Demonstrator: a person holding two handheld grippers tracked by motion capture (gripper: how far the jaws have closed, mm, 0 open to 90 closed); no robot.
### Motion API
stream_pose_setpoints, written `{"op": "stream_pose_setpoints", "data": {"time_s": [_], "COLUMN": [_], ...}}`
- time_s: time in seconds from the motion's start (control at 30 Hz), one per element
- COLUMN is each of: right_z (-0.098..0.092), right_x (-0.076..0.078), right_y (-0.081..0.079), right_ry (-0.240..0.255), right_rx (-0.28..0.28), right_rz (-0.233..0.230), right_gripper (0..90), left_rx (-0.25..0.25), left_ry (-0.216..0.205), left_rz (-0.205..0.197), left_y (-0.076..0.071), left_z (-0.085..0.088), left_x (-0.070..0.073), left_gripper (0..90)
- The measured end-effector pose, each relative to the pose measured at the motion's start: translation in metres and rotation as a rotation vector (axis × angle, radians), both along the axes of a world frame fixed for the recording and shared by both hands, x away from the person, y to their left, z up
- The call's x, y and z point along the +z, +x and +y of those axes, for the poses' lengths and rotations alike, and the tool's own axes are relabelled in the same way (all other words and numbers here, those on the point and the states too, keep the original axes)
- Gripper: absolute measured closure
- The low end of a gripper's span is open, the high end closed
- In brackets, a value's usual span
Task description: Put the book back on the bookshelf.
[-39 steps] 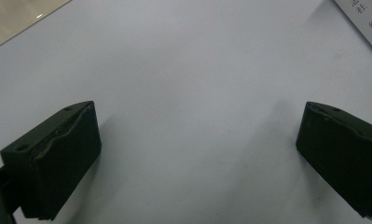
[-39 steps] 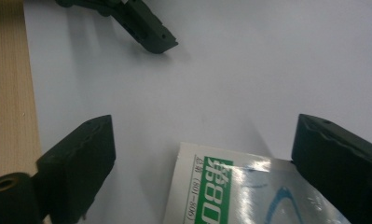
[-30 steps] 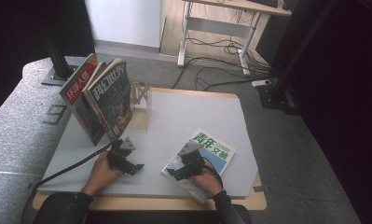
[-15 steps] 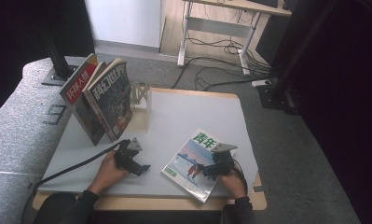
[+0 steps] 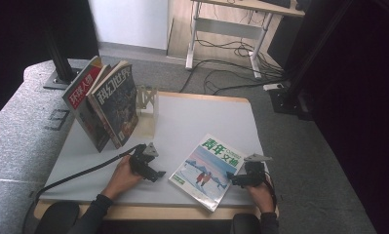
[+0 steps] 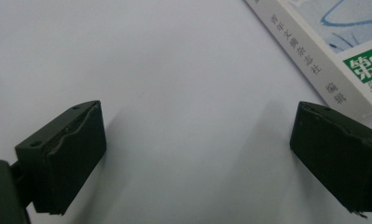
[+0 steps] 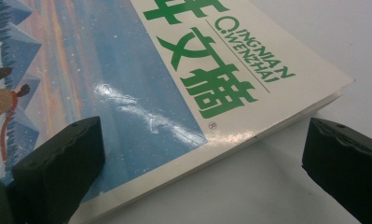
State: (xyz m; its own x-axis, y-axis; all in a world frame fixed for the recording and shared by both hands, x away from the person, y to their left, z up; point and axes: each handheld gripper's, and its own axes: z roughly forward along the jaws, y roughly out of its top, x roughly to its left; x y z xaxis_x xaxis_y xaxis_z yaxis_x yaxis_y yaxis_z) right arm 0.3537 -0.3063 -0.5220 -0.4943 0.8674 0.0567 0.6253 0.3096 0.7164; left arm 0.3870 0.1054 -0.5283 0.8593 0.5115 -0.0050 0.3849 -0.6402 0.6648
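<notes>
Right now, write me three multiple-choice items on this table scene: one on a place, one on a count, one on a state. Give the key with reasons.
1. Where does the flat magazine with green title characters lie?
A. in the wooden rack
B. on the white tabletop near the person's edge
C. on the grey carpet

2. How many magazines stand upright at the wooden rack?
A. two
B. four
C. none

3. How do the right gripper jaws stand?
A. shut on the magazine
B. shut on nothing
C. open

Key: 1 B, it lies flat on the white tabletop between the left gripper and the right gripper. 2 A, a red-titled magazine and a dark-covered magazine lean there. 3 C, the jaws stand wide apart, pressing nothing.
</notes>
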Motion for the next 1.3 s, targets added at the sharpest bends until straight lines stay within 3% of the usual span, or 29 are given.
{"op": "stream_pose_setpoints", "data": {"time_s": [0.27, 0.43, 0.7, 1.0, 1.2, 1.3], "right_z": [-0.005, -0.002, 0.007, 0.006, -0.005, -0.006], "right_x": [-0.007, -0.007, -0.001, -0.003, -0.008, -0.009], "right_y": [0.010, 0.012, 0.019, 0.018, 0.020, 0.021], "right_ry": [0.088, 0.085, 0.020, 0.035, 0.109, 0.118], "right_rx": [0.001, -0.005, 0.013, -0.007, -0.036, -0.034], "right_rz": [0.037, 0.035, 0.028, 0.024, 0.060, 0.060], "right_gripper": [0.0, 0.0, 0.0, 0.0, 0.0, 0.0], "left_rx": [-0.023, -0.045, -0.056, -0.058, -0.060, -0.061], "left_ry": [0.003, 0.014, 0.035, 0.041, 0.026, 0.025], "left_rz": [0.000, 0.008, 0.022, 0.021, 0.016, 0.015], "left_y": [-0.001, -0.002, -0.003, -0.005, -0.006, -0.006], "left_z": [-0.006, -0.005, -0.001, 0.003, 0.006, 0.006], "left_x": [0.000, 0.001, 0.002, 0.002, 0.001, 0.001], "left_gripper": [4.0, 3.2, 0.9, 0.7, 0.7, 0.4]}}
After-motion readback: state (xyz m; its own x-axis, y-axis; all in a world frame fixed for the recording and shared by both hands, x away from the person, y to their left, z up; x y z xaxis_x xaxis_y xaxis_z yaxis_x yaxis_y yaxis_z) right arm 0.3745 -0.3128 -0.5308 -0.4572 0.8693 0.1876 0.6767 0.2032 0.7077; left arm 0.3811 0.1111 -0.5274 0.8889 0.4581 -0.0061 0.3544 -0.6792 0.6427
